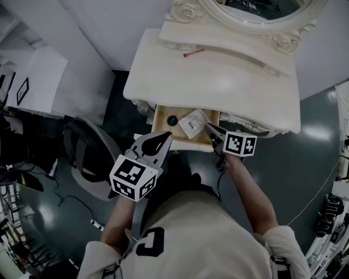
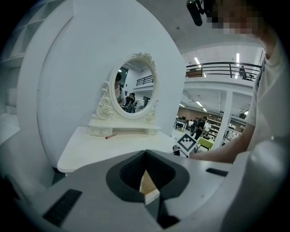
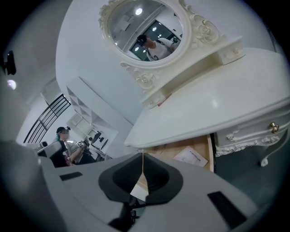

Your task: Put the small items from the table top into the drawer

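A red pen [image 1: 193, 53] lies alone on the table top [image 1: 229, 82], far back at 12 o'clock, just in front of the low shelf [image 1: 229, 46] under the oval mirror [image 1: 256, 11]. It is well apart from both tongs. The drawer [image 1: 162, 131] stands pulled out from the table's front edge at 6 o'clock. Inside it, a dark round thing [image 1: 172, 120] sits toward 9 o'clock, and a white packet [image 1: 192, 123] lies tilted from the middle toward 3 o'clock. The right tongs [image 1: 210, 129] reach into the drawer from 4 o'clock, their tips over the packet's right edge; whether they touch it cannot be told. Their jaws are closed tip to tip with nothing between them, and through the gap behind the tips only the drawer's wood shows. The left tongs [image 1: 166, 137] hang at 7 o'clock of the drawer, by its front left corner. Their jaws are likewise pressed together and empty. From the left gripper view, the pen shows at 11 o'clock beneath the mirror. The right tongs' marker cube [image 2: 186, 142] shows at 2 o'clock beside the person's forearm [image 2: 217, 154].
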`<state>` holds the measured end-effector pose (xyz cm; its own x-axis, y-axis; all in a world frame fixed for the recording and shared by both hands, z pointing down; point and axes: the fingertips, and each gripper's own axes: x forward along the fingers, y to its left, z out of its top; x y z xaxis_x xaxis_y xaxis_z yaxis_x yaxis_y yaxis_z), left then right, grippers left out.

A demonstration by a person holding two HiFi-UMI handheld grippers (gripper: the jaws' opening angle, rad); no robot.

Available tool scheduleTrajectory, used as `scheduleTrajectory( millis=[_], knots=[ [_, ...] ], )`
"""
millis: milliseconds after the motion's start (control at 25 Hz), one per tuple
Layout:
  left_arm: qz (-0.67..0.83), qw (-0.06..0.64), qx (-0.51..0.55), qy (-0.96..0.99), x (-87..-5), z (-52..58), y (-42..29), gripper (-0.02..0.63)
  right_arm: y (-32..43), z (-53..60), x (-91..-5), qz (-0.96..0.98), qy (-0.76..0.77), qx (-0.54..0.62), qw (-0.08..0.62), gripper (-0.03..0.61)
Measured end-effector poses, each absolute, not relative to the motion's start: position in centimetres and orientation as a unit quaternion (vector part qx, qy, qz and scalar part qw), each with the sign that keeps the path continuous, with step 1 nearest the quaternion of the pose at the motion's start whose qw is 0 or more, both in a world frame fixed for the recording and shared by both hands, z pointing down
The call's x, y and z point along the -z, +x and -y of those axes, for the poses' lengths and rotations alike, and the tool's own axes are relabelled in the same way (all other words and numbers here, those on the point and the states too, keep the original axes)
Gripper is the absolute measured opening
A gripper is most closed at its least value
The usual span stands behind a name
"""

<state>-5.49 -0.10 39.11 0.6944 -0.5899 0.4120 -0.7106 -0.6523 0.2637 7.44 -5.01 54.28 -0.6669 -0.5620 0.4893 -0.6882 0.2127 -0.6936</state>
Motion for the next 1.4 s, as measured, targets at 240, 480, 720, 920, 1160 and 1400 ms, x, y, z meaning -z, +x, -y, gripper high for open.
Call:
scheduleTrajectory(
  millis=[240,480,720,920,1160,1400],
  knots=[
    [0.390,0.169,-0.134,0.895,-37.9,-0.3,-4.3,0.057,8.2,3.3,-51.5,0.799,0.375,-0.470,0.034,0.032],
    [0.380,0.169,-0.134,0.899,-36.9,-0.8,-2.3,0.055,8.6,2.0,-48.1,0.815,0.338,-0.470,0.009,0.032],
    [0.368,0.155,-0.146,0.905,-36.4,-1.3,-0.4,0.057,9.6,1.1,-46.3,0.831,0.324,-0.452,0.011,0.032],
    [0.352,0.162,-0.147,0.910,-36.0,-1.9,1.0,0.057,10.4,0.8,-45.3,0.836,0.319,-0.447,0.011,0.032],
    [0.332,0.166,-0.147,0.917,-36.0,-2.5,2.1,0.057,10.9,1.4,-43.5,0.851,0.329,-0.409,0.000,0.032],
    [0.321,0.158,-0.139,0.924,-35.2,-1.6,1.9,0.057,9.7,2.3,-41.2,0.871,0.320,-0.373,0.001,0.032]
  ],
)
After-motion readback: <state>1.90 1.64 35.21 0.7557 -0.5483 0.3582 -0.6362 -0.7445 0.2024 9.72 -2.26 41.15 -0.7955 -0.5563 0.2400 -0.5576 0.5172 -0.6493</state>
